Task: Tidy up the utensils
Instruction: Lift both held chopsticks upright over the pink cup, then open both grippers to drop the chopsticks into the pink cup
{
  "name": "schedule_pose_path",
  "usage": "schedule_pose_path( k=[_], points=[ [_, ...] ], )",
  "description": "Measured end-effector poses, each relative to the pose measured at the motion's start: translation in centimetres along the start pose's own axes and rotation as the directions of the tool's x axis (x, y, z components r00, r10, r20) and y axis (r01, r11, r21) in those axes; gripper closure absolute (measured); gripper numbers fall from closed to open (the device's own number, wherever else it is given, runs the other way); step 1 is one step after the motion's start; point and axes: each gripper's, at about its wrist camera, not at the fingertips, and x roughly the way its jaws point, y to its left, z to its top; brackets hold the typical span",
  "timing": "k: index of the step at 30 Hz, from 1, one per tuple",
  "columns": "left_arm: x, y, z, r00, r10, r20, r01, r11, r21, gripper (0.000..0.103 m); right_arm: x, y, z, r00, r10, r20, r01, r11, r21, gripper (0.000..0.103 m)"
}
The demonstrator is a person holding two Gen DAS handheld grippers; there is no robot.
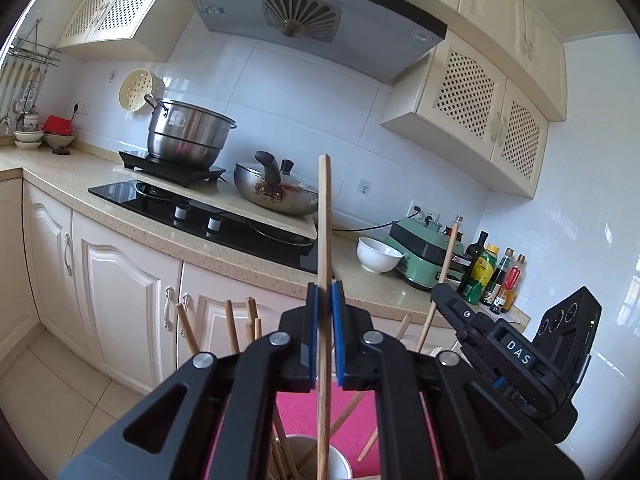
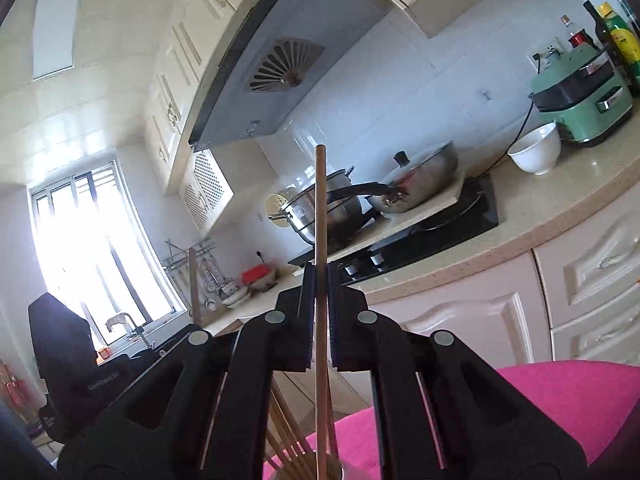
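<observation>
My left gripper is shut on a wooden chopstick that stands nearly upright between its blue pads. Below it, a metal cup with several more chopsticks sits on a pink cloth. At the right of the left wrist view, my right gripper pinches another chopstick. In the right wrist view the right gripper is shut on that upright chopstick, above the cup and its chopsticks.
A kitchen counter runs behind, with a black hob, a steel pot, a lidded wok, a white bowl, a green appliance and several bottles. Cabinet doors stand below.
</observation>
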Motion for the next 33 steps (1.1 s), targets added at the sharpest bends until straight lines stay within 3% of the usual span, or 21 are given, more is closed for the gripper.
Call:
schedule_pose_path(
  k=[7, 27, 33],
  points=[
    [1.1, 0.1, -1.0, 0.999, -0.005, 0.032, 0.004, 1.000, 0.031, 0.096, 0.4, -0.3, -1.4, 0.998, 0.063, -0.020, -0.063, 0.998, -0.023, 0.097],
    [0.6, 0.0, -1.3, 0.993, -0.019, 0.120, 0.014, 0.999, 0.043, 0.096, -1.1, 1.6, -2.9, 0.989, 0.095, -0.118, -0.114, 0.978, -0.175, 0.096],
    [1.4, 0.0, -2.7, 0.996, 0.020, 0.086, -0.026, 0.997, 0.069, 0.096, -0.8, 1.8, -2.8, 0.984, 0.089, -0.153, -0.119, 0.973, -0.196, 0.096]
  ],
)
